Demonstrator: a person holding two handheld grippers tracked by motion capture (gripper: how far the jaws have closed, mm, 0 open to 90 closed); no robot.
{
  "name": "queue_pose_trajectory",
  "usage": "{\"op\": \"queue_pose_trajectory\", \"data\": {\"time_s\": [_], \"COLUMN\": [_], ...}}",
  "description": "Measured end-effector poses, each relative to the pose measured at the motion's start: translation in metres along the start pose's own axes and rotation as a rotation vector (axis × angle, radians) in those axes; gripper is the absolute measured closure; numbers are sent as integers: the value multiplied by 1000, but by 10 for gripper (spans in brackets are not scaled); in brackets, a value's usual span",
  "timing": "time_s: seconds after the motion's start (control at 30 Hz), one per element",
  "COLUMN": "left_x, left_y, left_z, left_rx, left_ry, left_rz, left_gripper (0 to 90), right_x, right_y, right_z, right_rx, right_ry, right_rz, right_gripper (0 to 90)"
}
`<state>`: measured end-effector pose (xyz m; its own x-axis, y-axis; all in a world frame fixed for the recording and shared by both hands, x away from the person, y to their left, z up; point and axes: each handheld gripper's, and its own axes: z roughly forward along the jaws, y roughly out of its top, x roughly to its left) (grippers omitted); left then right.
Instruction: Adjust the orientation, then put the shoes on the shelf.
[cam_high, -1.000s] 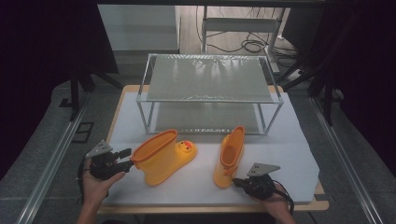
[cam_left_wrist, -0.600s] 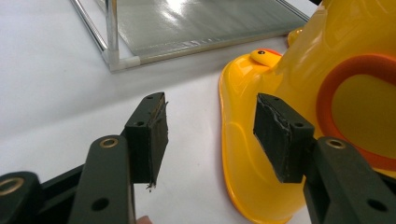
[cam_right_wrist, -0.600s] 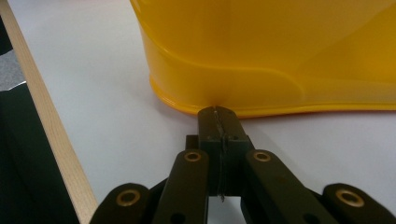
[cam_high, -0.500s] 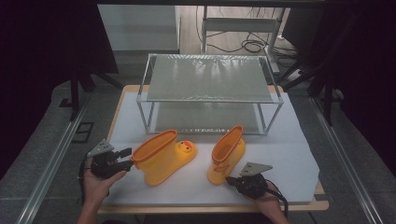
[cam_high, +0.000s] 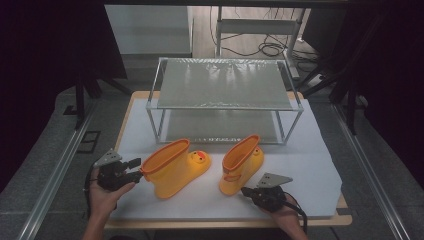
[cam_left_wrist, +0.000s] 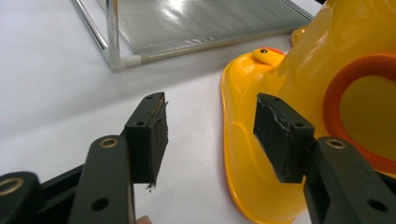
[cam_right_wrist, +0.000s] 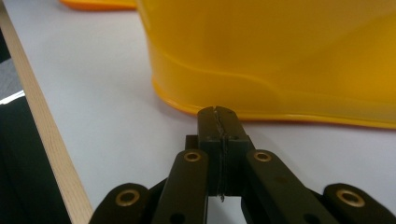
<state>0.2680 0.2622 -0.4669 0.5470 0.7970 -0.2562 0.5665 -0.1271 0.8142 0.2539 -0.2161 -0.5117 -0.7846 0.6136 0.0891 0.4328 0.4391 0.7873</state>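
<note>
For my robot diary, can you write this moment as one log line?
left gripper: open beside lying boot | right gripper: shut, empty, by standing boot | shelf rack: behind

A white-topped table (cam_high: 310, 165) with a pale wooden edge fills the lower middle of the high view. Grey floor (cam_high: 45, 170) lies on both sides, crossed by metal rails (cam_high: 60, 165). Black curtains (cam_high: 55, 45) darken the upper left and upper right. At top centre, cables (cam_high: 265, 49) sprawl on a lit floor.
</note>
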Motion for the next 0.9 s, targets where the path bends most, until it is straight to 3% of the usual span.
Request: {"op": "queue_pose_trajectory", "data": {"time_s": [0.23,0.43,0.53,0.7,0.9], "left_x": [0,0,3,8,8], "left_y": [3,8,13,25,41], "left_z": [-4,-5,-7,-12,-20], "left_rx": [-5,-2,6,6,-6], "left_ry": [-3,-12,-20,-39,-74], "left_rz": [1,-9,-13,-26,-21], "left_gripper": [447,429,415,405,402], "right_x": [-28,-56,-67,-76,-82], "right_y": [-16,-27,-33,-37,-41], "right_z": [-36,-58,-65,-72,-78], "right_rx": [-57,-96,-105,-127,-130], "right_ry": [-81,-163,-192,-224,-258], "right_rz": [82,161,201,241,255], "right_gripper": [803,591,546,506,457]}}
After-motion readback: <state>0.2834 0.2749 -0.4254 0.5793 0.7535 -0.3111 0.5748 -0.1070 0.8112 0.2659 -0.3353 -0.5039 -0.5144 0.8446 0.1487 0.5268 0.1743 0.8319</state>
